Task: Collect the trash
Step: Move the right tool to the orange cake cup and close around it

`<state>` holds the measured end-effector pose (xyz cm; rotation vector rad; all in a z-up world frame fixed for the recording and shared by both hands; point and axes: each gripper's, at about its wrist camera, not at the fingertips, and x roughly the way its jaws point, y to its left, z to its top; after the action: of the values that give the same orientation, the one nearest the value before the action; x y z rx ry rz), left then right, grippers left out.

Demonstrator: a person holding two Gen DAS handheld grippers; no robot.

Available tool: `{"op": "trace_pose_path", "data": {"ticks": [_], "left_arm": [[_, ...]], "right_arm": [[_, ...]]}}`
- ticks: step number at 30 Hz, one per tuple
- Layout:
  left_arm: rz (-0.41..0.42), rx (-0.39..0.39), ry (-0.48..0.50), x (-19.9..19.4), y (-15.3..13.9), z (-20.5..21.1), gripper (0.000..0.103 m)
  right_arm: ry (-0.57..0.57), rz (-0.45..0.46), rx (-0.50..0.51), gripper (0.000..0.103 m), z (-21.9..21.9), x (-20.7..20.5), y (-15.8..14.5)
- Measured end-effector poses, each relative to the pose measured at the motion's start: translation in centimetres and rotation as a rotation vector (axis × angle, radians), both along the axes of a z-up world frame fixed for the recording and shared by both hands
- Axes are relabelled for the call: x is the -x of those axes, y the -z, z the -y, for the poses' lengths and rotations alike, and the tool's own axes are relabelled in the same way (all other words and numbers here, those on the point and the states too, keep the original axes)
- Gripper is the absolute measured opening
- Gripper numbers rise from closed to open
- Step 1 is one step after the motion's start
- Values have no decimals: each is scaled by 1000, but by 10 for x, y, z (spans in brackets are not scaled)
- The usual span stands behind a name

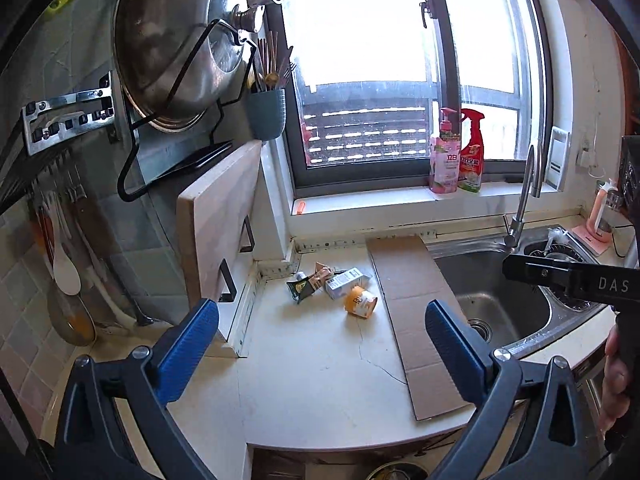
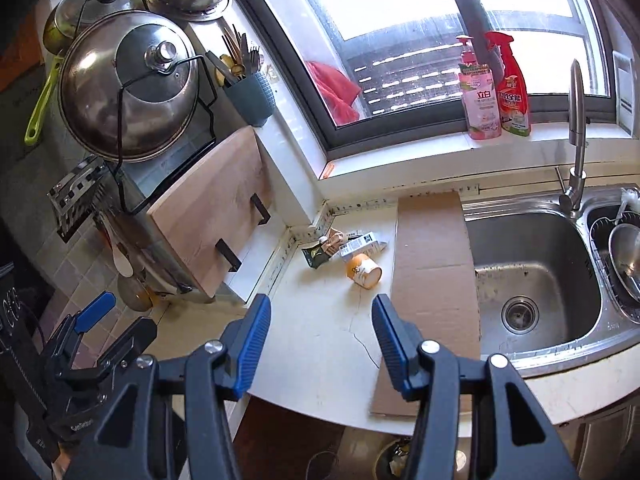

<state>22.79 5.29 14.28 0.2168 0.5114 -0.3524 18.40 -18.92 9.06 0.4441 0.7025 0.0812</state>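
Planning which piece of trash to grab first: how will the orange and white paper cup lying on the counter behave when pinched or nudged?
The paper cup lies on its side, so a nudge would probably roll it in a curve. It looks thin-walled and empty, so likely light and easily crushed. The counter looks smooth, so it may slide.

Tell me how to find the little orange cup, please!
Find the steel sink under the window, then the flat cardboard lying just to its left on the counter. A small heap of trash sits beside that cardboard, near the corner. The cup lies tipped on its side at the front of the heap, the only round, orange-and-white piece.
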Motion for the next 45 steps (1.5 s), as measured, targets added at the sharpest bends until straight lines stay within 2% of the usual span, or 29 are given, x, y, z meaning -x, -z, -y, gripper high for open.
{"op": "trace_pose_path", "data": {"ticks": [7,14,19,25,30,34,36,45], "left_arm": [[-70,3,-12,-65,27,18,102],[-124,-75,-38,-148,66,55,102],[-200,-183,-73,-217,108,76,102],[-323,-242,-89,-276,163,84,102],[-369,-300,-74,-305,195,91,102],[-404,-328,-64,-329,213,97,102],[-419,-338,-57,-340,220,100,102],[-455,-408,-29,-387,248,111,102]], "right_arm": [[-95,-56,47,53,7,-69,19],[-239,-141,44,53,18,-160,58],[-320,-238,29,53,23,-225,104],[-393,-364,26,53,14,-279,174],[-445,-450,55,53,0,-309,226],[-479,-494,30,53,-6,-323,254],[-503,-486,-7,53,-7,-327,258],[-548,-481,-58,49,-8,-333,263]]}}
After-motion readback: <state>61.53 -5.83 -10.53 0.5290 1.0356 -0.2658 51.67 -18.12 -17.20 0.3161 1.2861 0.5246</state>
